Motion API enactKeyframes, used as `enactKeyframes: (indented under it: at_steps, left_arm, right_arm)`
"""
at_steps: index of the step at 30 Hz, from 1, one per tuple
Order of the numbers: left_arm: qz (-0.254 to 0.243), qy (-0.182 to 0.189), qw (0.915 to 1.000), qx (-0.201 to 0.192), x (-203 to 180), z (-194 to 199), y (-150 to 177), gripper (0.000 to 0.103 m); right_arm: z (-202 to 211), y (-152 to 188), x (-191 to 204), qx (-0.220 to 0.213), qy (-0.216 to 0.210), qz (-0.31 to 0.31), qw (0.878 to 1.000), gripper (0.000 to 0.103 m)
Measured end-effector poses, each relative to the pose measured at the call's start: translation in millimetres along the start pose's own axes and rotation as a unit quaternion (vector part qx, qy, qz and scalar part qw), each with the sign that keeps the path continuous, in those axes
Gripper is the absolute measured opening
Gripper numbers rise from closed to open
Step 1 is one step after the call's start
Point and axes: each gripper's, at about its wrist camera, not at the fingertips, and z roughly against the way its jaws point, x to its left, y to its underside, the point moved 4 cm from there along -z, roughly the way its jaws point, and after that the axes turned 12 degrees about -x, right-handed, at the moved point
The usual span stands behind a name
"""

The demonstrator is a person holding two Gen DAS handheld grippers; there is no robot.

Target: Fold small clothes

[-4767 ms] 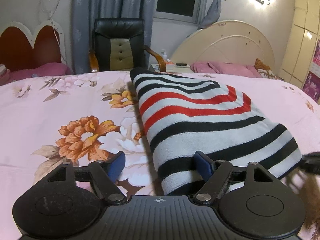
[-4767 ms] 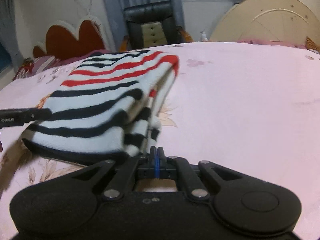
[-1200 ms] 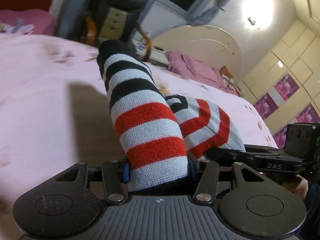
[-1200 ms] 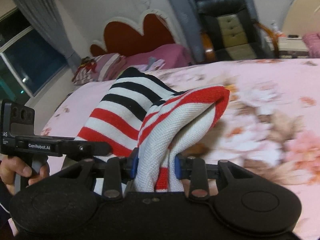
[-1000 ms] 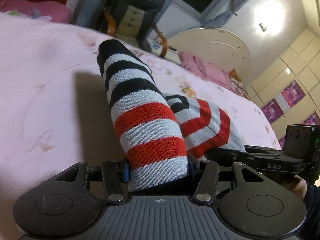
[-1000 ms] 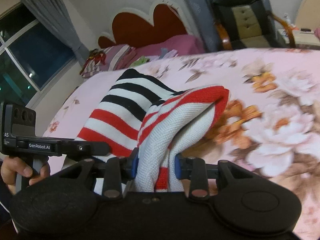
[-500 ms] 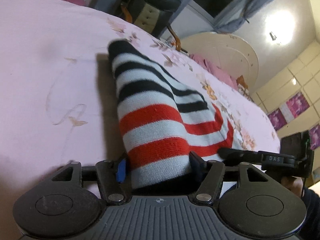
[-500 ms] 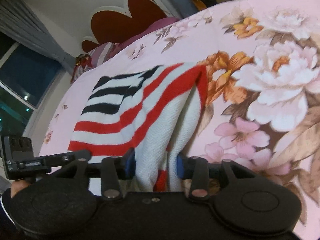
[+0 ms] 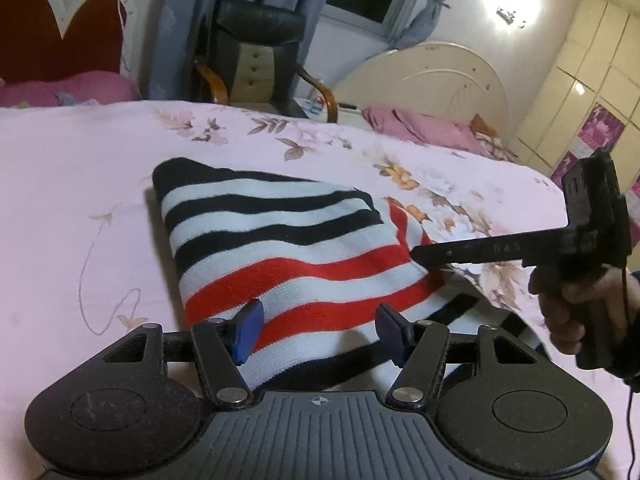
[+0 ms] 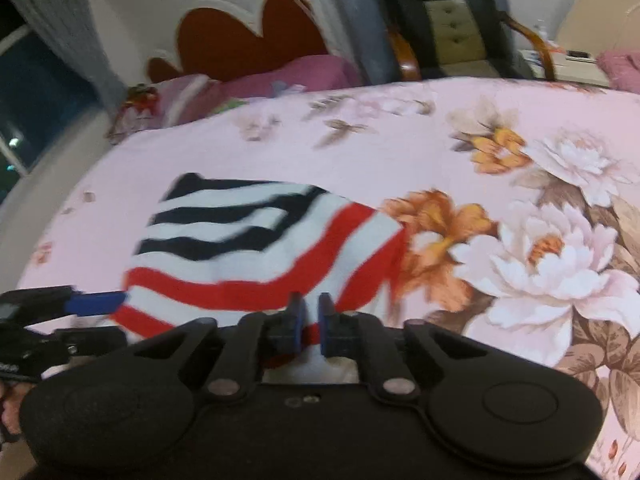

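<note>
The striped sweater (image 9: pixel 280 240), in black, white and red bands, lies folded flat on the pink floral bedspread (image 9: pixel 80 200). In the left wrist view my left gripper (image 9: pixel 320 332) hovers over the sweater's near edge, open, its blue pads clear of the cloth. My right gripper (image 10: pixel 310 324) is shut just above the sweater (image 10: pixel 256 248) near its red-striped corner, with nothing pinched between the pads. From the left wrist view the right gripper (image 9: pixel 420 252) shows as a dark bar by the sweater's right edge, held by a hand (image 9: pixel 576 300). The left gripper (image 10: pixel 96 318) sits at the far left of the right wrist view.
A black leather chair (image 9: pixel 256 60) stands beyond the bed, beside a red heart-shaped headboard (image 9: pixel 60 40) and pink pillows. A cream headboard (image 9: pixel 432 80) and pink bedding lie at the back right. Large flower prints (image 10: pixel 540 248) cover the bedspread to the sweater's right.
Both grippers have let go of the sweater, which has dropped from a raised fold to lie flat. The left jaws have widened and the right jaws have closed empty.
</note>
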Motion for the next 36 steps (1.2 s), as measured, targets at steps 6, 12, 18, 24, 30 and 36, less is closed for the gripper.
enactKeyframes:
  at_steps: [6, 12, 18, 24, 30, 36]
  left_arm:
    - [-0.056, -0.022, 0.9975, -0.037, -25, 39, 0, 0.062]
    - [-0.095, -0.022, 0.9944, -0.040, -50, 76, 31, 0.062]
    - [-0.140, -0.045, 0.9882, -0.042, -61, 75, 43, 0.062]
    - [-0.156, -0.084, 0.9828, -0.051, -65, 80, 65, 0.062]
    - [-0.144, -0.131, 0.9787, -0.065, -70, 86, 72, 0.062]
    - [-0.127, -0.161, 0.9771, -0.056, -74, 100, 80, 0.062]
  right_arm:
    - [50, 0, 15, -0.030, -0.005, 0.030, 0.999, 0.007]
    - [107, 45, 59, -0.023, -0.037, 0.130, 0.991, 0.006]
    - [95, 70, 49, 0.004, 0.008, 0.158, 0.987, 0.000]
    - [87, 85, 34, 0.019, 0.021, 0.146, 0.989, 0.006]
    - [91, 103, 21, 0.023, 0.053, 0.141, 0.988, 0.007]
    - [154, 81, 51, -0.115, 0.028, 0.128, 0.985, 0.013]
